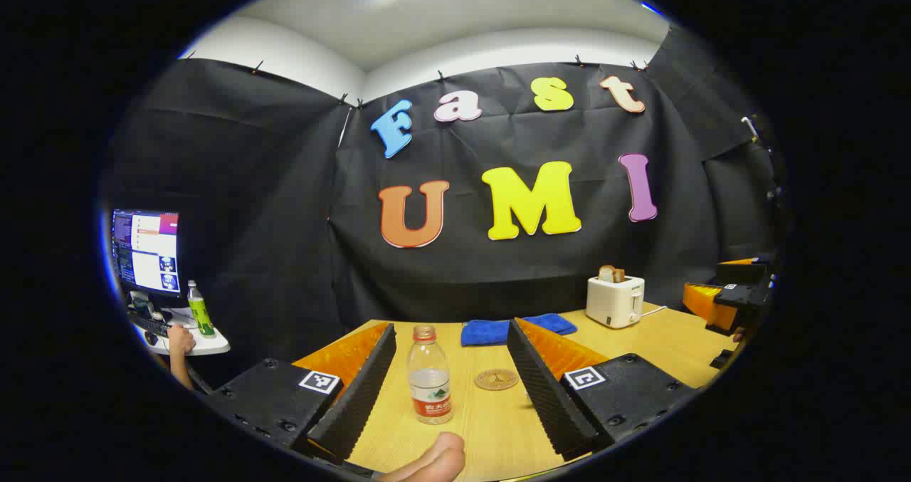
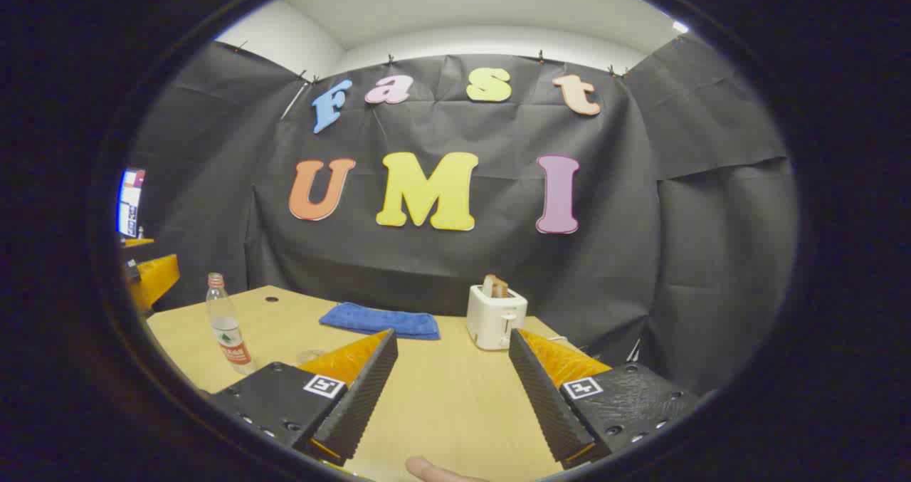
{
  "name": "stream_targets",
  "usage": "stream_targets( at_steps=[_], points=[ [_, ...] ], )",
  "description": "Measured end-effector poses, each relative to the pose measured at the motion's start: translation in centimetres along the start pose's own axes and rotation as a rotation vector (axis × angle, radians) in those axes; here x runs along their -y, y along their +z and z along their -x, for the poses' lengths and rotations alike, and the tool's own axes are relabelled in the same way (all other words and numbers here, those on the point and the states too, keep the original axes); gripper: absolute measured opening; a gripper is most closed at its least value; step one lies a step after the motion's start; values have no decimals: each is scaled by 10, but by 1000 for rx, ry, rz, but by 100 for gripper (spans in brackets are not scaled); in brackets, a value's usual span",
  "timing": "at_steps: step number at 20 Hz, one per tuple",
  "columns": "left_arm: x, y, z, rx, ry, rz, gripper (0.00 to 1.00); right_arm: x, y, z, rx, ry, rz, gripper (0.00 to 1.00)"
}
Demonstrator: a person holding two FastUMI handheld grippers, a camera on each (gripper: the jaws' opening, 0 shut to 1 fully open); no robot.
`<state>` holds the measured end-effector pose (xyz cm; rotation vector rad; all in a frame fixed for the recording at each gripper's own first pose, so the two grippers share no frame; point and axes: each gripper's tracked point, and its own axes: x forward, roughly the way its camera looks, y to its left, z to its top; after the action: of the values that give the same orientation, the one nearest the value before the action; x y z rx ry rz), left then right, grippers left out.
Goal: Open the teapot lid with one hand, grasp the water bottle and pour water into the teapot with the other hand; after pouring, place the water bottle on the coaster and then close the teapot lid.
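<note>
A clear water bottle with a red label and a brownish cap stands upright on the wooden table. In the left gripper view it sits framed by the open fingers of my left gripper, which do not touch it. A round brown coaster lies flat just to its right. My right gripper is open over bare table, with nothing between its fingers. From there the bottle stands far to the left, and my left gripper shows at the left edge. My right gripper shows at the far right of the left gripper view.
A blue cloth lies at the back of the table. To its right stands a white toaster with toast in it. Beyond the table's left end are a monitor, a green bottle and a person's hand.
</note>
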<state>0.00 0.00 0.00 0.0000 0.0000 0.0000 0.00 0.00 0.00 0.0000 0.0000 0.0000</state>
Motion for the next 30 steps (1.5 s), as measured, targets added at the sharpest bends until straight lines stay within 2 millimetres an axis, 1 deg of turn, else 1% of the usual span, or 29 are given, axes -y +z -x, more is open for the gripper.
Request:
stream_targets(
  at_steps=[1, 2, 3, 4, 7, 9, 10, 11, 14, 15, 17, 18, 20, 23, 24, 25, 28, 30],
  points=[
    [-9, -6, -2, -20, 5, -3, 97, -3, -2, 1, 1, 18, 7, 95],
    [-20, -3, -3, -4, 26, 4, 98, -3, 1, 2, 8, 19, 9, 98],
    [-27, -2, -5, -8, 41, 11, 93, 3, -1, 1, 6, 3, 5, 97],
    [-29, -6, -7, -20, 44, 24, 98, 6, -2, -1, 2, -2, -1, 95],
    [-22, -12, -10, -35, 19, 41, 98, 7, -9, -4, -19, -4, -5, 97],
    [-19, -15, -11, -44, 18, 20, 98, 6, -10, -5, -29, -3, 4, 93],
    [-18, -17, -11, -47, 18, 5, 98, 6, -10, -5, -28, -4, 9, 93],
    [-18, -17, -10, -46, 16, -5, 98, 6, -9, -5, -28, -4, 12, 95],
    [-14, -17, -10, -42, -1, -11, 97, 5, -10, -6, -21, 8, 21, 93],
    [-14, -17, -11, -43, -3, -12, 98, 4, -10, -7, -20, 11, 25, 95],
    [-14, -20, -12, -52, -4, -7, 98, -1, -13, -10, -16, 21, 26, 95],
    [-16, -21, -12, -55, -4, -4, 98, -7, -16, -12, -15, 28, 27, 98],
    [-18, -23, -15, -62, 1, -2, 99, -21, -21, -19, -8, 55, 24, 95],
    [-27, -28, -19, -68, 9, 1, 99, -54, -36, -31, -7, 125, 19, 95],
    [-30, -30, -20, -75, 15, 4, 99, -68, -45, -36, -10, 148, 16, 98],
    [-32, -31, -23, -79, 21, 9, 99, -80, -52, -41, -14, 168, 10, 95],
    [-40, -35, -25, -88, 34, 16, 99, -120, -75, -55, -44, 244, -9, 98],
    [-42, -35, -26, -88, 35, 12, 99, -137, -89, -68, -70, 269, -18, 98]
  ],
)
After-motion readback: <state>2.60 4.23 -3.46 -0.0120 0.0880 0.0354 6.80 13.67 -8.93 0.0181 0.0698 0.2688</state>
